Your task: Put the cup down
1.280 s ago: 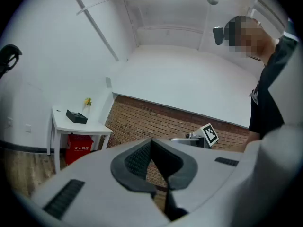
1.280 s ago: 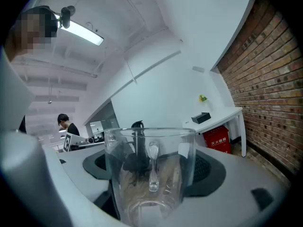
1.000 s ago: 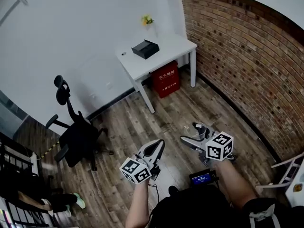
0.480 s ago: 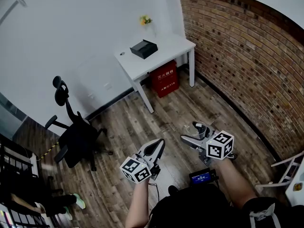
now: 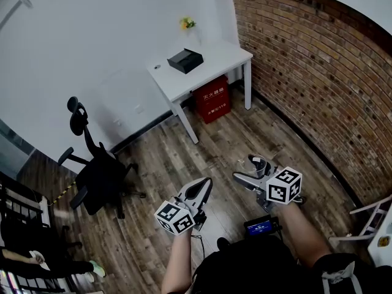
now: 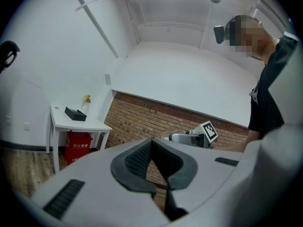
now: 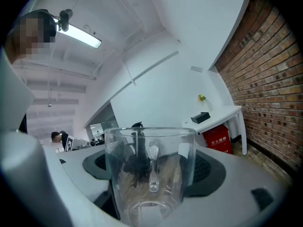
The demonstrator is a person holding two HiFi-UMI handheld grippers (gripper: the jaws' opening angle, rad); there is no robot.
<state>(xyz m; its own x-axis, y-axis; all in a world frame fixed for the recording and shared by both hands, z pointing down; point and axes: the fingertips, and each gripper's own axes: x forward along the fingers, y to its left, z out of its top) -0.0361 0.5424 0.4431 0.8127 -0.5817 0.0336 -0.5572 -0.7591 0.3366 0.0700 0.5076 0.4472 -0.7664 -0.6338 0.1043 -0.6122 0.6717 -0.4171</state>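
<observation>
A clear glass cup [image 7: 150,174] with a handle stands upright between the jaws of my right gripper [image 7: 151,167], which is shut on it. From the head view the cup [image 5: 259,165] shows at the tip of that right gripper [image 5: 251,171], held in the air above the wooden floor. My left gripper [image 5: 199,192] hangs beside it to the left, shut with nothing in it; in the left gripper view its dark pads [image 6: 142,162] meet. The white table [image 5: 208,63] stands far ahead by the wall.
On the table lie a black box [image 5: 185,60] and a small yellow flower [image 5: 187,24]. A red box [image 5: 211,100] sits under it. A black office chair [image 5: 98,170] stands at the left, a brick wall [image 5: 312,72] at the right.
Both grippers stay almost where they were, the cup still held. At the far left edge a person's legs have shifted lower.
</observation>
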